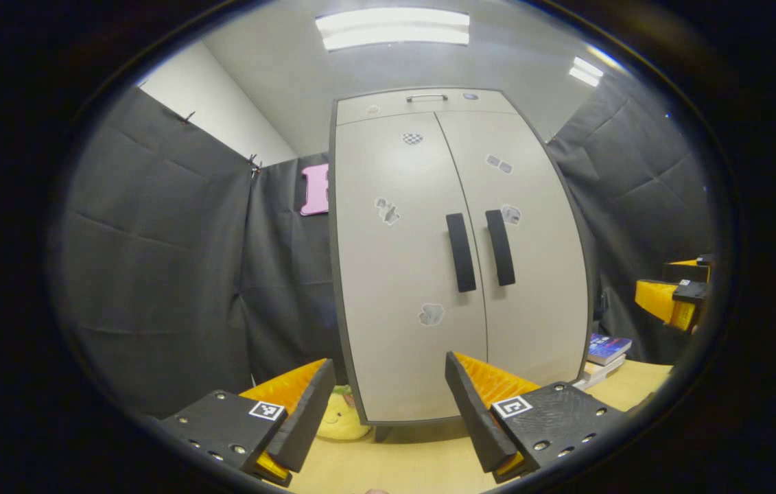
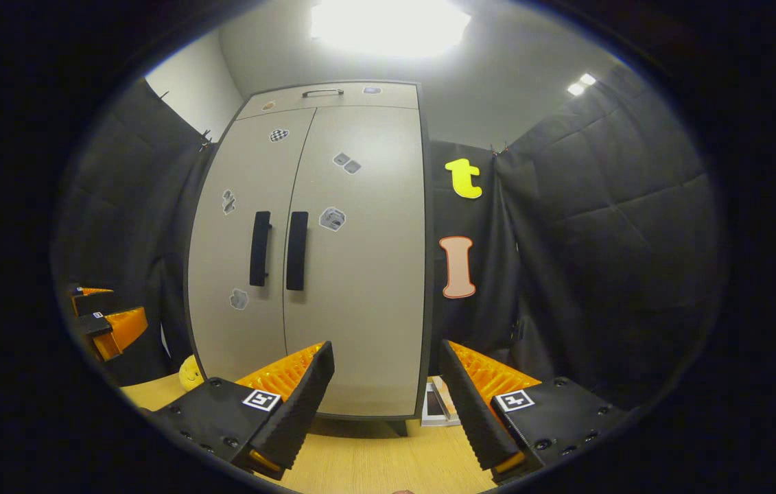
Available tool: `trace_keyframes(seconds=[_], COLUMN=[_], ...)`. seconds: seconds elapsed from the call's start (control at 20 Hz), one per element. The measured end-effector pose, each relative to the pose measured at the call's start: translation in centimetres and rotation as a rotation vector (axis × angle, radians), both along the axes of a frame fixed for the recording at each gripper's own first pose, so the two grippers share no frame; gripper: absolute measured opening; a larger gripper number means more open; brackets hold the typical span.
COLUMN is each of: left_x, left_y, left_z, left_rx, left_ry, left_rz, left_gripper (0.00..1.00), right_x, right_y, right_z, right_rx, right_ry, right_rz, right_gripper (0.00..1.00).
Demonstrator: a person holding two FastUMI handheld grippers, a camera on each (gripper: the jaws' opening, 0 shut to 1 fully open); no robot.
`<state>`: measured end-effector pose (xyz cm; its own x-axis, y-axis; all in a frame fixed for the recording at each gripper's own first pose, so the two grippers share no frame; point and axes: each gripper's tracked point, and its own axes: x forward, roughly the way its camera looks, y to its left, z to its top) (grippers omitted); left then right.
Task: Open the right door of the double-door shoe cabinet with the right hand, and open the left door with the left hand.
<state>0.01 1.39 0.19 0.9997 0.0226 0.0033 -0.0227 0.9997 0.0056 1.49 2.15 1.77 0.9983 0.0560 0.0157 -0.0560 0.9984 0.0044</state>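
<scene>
A tall grey double-door shoe cabinet (image 1: 456, 261) (image 2: 312, 254) stands on a wooden table with both doors shut. Two black vertical handles sit side by side at the middle seam: the left door's handle (image 1: 461, 252) (image 2: 260, 248) and the right door's handle (image 1: 500, 247) (image 2: 296, 250). My left gripper (image 1: 388, 374) is open, held back from the cabinet and low before the left door. My right gripper (image 2: 384, 360) is open too, low before the right door's outer edge, apart from it. The right gripper (image 1: 676, 298) shows far right in the left gripper view, the left gripper (image 2: 103, 319) far left in the right gripper view.
A yellow plush toy (image 1: 339, 415) (image 2: 190, 372) lies at the cabinet's left foot. Books (image 1: 604, 357) (image 2: 439, 405) are stacked to the cabinet's right on the wooden table (image 1: 415, 460) (image 2: 374, 460). Black cloth walls close in on both sides.
</scene>
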Motion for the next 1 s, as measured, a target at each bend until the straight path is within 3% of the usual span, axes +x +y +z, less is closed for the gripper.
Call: trace_keyframes(seconds=[0.35, 1.0], left_x=[-1.1, -5.7], left_y=[2.5, 11.4], left_z=[-0.6, -3.2], left_rx=[0.005, 0.048], left_ry=[0.006, 0.082], left_rz=[0.059, 0.287], left_gripper=[0.94, 0.94], right_x=[3.8, 13.0], right_y=[3.2, 10.0], right_z=[3.9, 9.7], right_rx=[0.013, 0.052], right_ry=[-0.03, -0.08], right_rz=[0.07, 0.155], right_gripper=[0.98, 0.97])
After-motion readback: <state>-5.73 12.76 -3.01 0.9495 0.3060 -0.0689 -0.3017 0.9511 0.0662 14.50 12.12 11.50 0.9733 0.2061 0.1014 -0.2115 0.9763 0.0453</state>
